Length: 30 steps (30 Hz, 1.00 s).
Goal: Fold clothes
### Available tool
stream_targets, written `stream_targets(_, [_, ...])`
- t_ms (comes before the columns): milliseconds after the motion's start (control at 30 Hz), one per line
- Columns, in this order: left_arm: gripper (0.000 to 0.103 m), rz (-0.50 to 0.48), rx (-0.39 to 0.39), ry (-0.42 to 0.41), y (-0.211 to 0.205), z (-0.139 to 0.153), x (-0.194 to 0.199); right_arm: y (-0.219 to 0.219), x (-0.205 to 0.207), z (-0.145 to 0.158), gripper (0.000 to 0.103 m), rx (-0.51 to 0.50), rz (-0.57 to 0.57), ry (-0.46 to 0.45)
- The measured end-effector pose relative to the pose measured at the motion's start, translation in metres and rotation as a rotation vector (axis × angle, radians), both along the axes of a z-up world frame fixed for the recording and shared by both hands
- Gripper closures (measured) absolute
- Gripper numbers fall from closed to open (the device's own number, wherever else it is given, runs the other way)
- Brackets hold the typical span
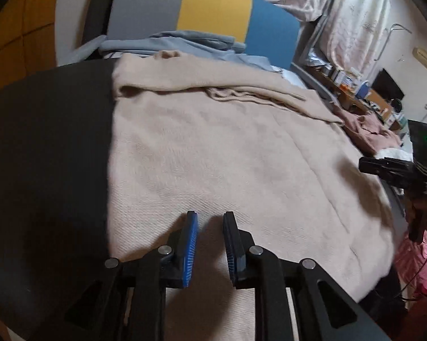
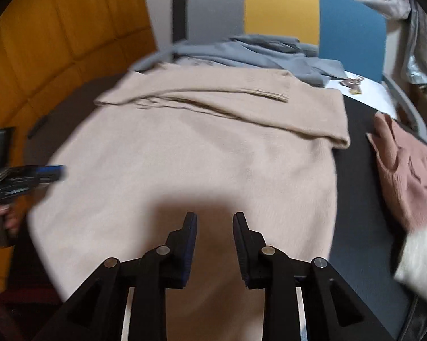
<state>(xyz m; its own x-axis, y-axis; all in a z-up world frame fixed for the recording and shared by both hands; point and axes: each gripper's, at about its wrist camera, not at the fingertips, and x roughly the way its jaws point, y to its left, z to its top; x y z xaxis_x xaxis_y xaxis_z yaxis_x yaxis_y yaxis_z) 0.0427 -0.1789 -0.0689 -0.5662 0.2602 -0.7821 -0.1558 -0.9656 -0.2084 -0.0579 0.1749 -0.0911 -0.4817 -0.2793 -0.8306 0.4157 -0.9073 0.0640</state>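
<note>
I see a dark counter (image 2: 352, 170) carrying a beige sweater (image 1: 213, 156) spread flat across its middle, one sleeve folded over along the far edge; behind it a pile of grey-blue clothes (image 2: 256, 49) rests against a chair back (image 2: 281, 11) striped grey, yellow and blue; a pink garment (image 2: 406, 170) lies bunched on the counter's right side, apart from the sweater. A yellow padded wall (image 2: 57, 42) stands on the left; a cluttered shelf and a dark monitor (image 1: 388, 85) sit far right. The counter's left strip is bare and dark; the sweater's near hem reaches the front edge. My left hand-held gripper (image 1: 210, 218) hovers over the hem, jaws narrowly parted and empty; my right hand-held gripper (image 2: 214, 218) hangs over the sweater's near middle, jaws moderately parted, holding nothing. No legible writing shows.
</note>
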Motion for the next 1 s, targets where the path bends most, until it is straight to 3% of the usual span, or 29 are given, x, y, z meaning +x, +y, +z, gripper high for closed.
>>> stream_targets(167, [0.086,-0.006,0.018,-0.035,-0.018,-0.003,-0.002,0.042,-0.030,-0.002,0.078,-0.034,-0.152,0.014])
stream_targets(267, [0.086,0.013,0.054,-0.037,-0.016,0.005,-0.007,0.051,-0.038,0.016,0.078,-0.164,-0.140,0.007])
stream_targets(333, [0.086,0.006,0.081,-0.009,-0.005,0.011,-0.013,0.047,-0.051,0.023,0.079,-0.158,-0.133,0.019])
stream_targets(467, [0.085,-0.107,0.080,-0.006,0.040,0.007,-0.022,0.026,-0.091,0.013,0.087,-0.124,-0.109,-0.012])
stream_targets(533, [0.086,-0.142,-0.033,-0.011,0.058,-0.001,-0.023,0.023,-0.105,0.004,0.089,-0.062,-0.114,-0.018])
stream_targets(633, [0.086,-0.165,-0.032,-0.003,0.056,-0.004,-0.021,0.038,-0.123,-0.004,0.098,0.012,-0.189,0.000])
stream_targets(667, [0.086,-0.171,-0.024,0.000,0.055,-0.005,-0.020,0.045,-0.125,-0.005,0.103,-0.002,-0.213,0.001])
stream_targets(833, [0.086,-0.207,-0.016,0.007,0.051,-0.005,-0.020,0.071,-0.120,0.004,0.103,-0.090,-0.262,-0.006])
stream_targets(933, [0.086,-0.191,-0.018,0.008,0.042,0.000,-0.019,0.083,-0.087,0.026,0.081,-0.192,-0.256,-0.031])
stream_targets(967, [0.086,-0.164,-0.002,0.012,0.033,0.001,-0.017,0.085,-0.074,0.028,0.060,-0.207,-0.251,-0.058])
stream_targets(1000, [0.085,-0.136,0.014,0.015,0.025,0.002,-0.015,0.087,-0.059,0.028,0.053,-0.209,-0.239,-0.075])
